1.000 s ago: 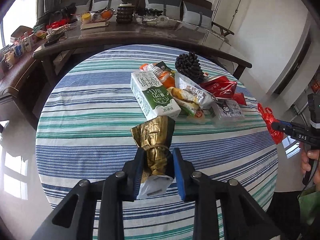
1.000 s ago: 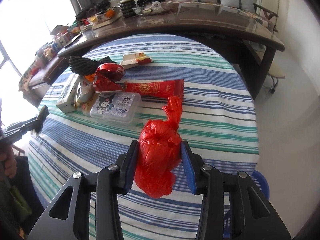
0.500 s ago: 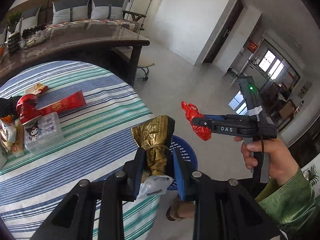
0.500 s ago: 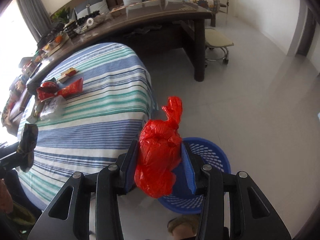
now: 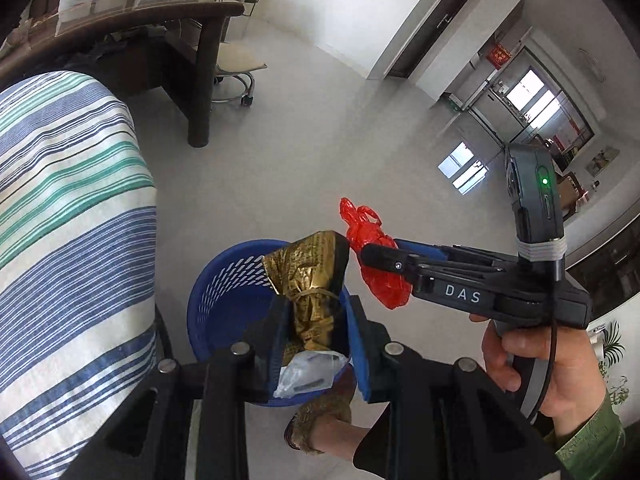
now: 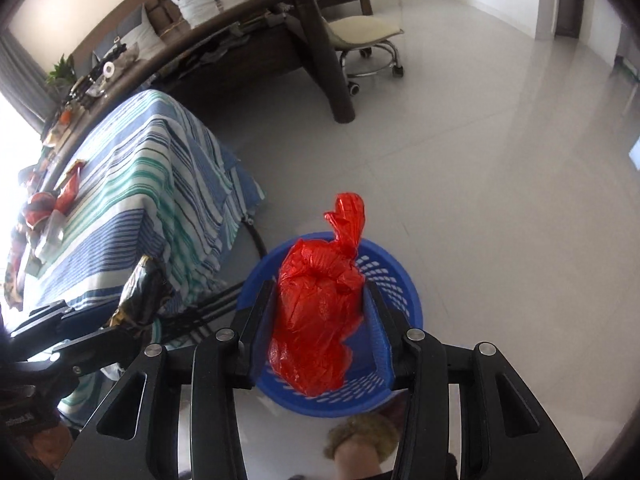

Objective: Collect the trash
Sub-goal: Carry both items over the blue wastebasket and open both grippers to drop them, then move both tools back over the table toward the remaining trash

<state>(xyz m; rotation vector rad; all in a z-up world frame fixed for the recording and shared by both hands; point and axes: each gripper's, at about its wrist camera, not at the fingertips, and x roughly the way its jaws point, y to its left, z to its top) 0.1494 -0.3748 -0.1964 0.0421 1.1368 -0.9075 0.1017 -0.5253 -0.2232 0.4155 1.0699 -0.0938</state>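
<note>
My left gripper (image 5: 314, 312) is shut on a crumpled gold foil bag (image 5: 312, 280) tied with a band, a clear plastic scrap hanging below it. It hangs over the blue perforated trash basket (image 5: 218, 292) on the floor. My right gripper (image 6: 320, 304) is shut on a knotted red plastic bag (image 6: 316, 312) above the same basket (image 6: 396, 280). In the left wrist view the right gripper (image 5: 368, 254) and the red bag (image 5: 380, 276) are just right of the gold bag. In the right wrist view the gold bag (image 6: 140, 300) is at the left.
The round table with the striped cloth (image 5: 60, 220) stands left of the basket; several packages remain on it (image 6: 44, 216). A dark wooden desk (image 6: 256, 36) and a wheeled stool (image 6: 368, 40) stand behind. My slippered foot (image 5: 320, 416) is beside the basket.
Both grippers swung away from the table and came down over the blue basket, each still holding its bag. The basket now lies directly under both.
</note>
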